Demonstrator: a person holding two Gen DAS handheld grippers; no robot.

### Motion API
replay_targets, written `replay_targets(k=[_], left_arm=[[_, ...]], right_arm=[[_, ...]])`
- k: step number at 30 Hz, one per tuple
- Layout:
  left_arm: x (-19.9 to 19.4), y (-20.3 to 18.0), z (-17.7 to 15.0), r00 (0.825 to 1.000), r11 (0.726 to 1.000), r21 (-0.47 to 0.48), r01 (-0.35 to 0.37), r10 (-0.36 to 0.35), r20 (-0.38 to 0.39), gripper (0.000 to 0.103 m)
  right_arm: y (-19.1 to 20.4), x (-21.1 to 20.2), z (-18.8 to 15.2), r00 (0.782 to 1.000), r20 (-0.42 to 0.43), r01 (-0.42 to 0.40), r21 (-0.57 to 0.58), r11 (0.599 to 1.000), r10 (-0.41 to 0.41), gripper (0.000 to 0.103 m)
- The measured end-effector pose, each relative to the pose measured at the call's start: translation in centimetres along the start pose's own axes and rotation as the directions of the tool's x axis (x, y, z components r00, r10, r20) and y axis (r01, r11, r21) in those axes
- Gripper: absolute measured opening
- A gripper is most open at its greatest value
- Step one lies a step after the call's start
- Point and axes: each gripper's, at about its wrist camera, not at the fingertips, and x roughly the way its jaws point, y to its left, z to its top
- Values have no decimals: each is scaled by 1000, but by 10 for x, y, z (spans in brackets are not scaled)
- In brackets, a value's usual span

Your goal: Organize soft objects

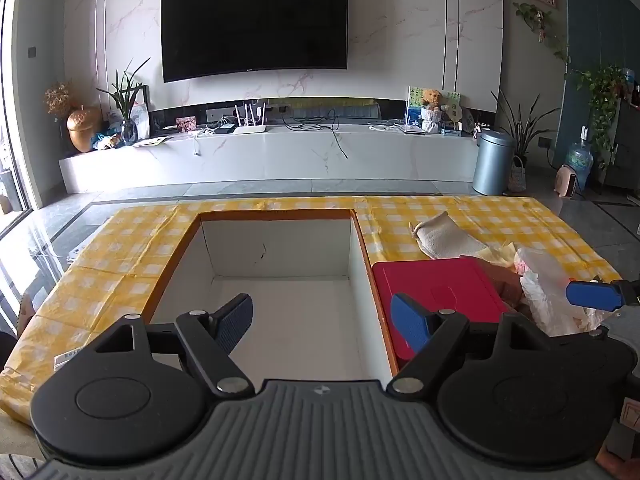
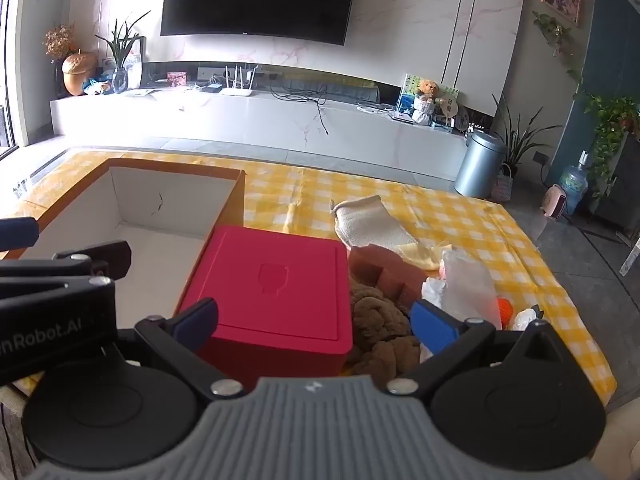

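Observation:
An open cardboard box (image 1: 280,248) with a white inside and an orange rim stands empty on the yellow checked tablecloth (image 1: 120,240). My left gripper (image 1: 322,322) hangs open above its near end, with nothing between the fingers. To the right of the box lies a red box lid (image 2: 276,280). My right gripper (image 2: 316,320) is open over the lid's near edge and holds nothing. Beside the lid lies a heap of soft things: a cream towel mitt (image 2: 372,224), a brown sponge (image 2: 384,268), a brown fuzzy cloth (image 2: 380,324), a yellow cloth (image 2: 420,254) and white tissue in a clear bag (image 2: 468,288).
The table's far edge runs in front of a white marble TV bench (image 1: 280,152) with a wall television (image 1: 256,24). A grey bin (image 1: 494,162) and potted plants (image 1: 600,100) stand on the floor at the right. Checked cloth (image 2: 460,208) lies bare beyond the heap.

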Motion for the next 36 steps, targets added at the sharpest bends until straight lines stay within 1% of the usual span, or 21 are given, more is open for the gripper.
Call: replay_targets(k=[1,4,5,6,9,13,16,21,36], left_arm=[[1,0,0,1000,1000,-4,0,0,-11,93],[1,-1,1,1000,1000,-19,12,-12,-6,92],[-1,-5,4,1000,1000,-19,15,-15,-3,92],[-3,-6,2,1000,999,-25,20,-20,4,92],[-2,-2,2,999,998,-50,41,-41,5,88],[1,7,0,998,993,-96,64,-65,-5,87],[0,6,1,998,994,-91,66,-66,-1,87],[-1,4,0,999,997,-66,47,-47,6,87],[1,5,-2,999,998,-56,33,-34,-7,87]], right_arm=[[0,0,0,1000,1,-5,6,1000,5,101],[-1,1,0,1000,4,-23,23,999,23,101],[-2,-6,1,999,31,-26,34,999,25,101],[1,-7,1,999,32,-20,26,999,19,101],[-2,-5,4,999,29,-32,45,998,31,101],[-3,-5,0,999,34,-25,42,999,23,101],[-3,-4,1,999,32,-24,41,999,23,101],[-3,-5,1,999,32,-19,31,999,18,101],[-1,-3,0,1000,28,-1,10,1000,0,101]])
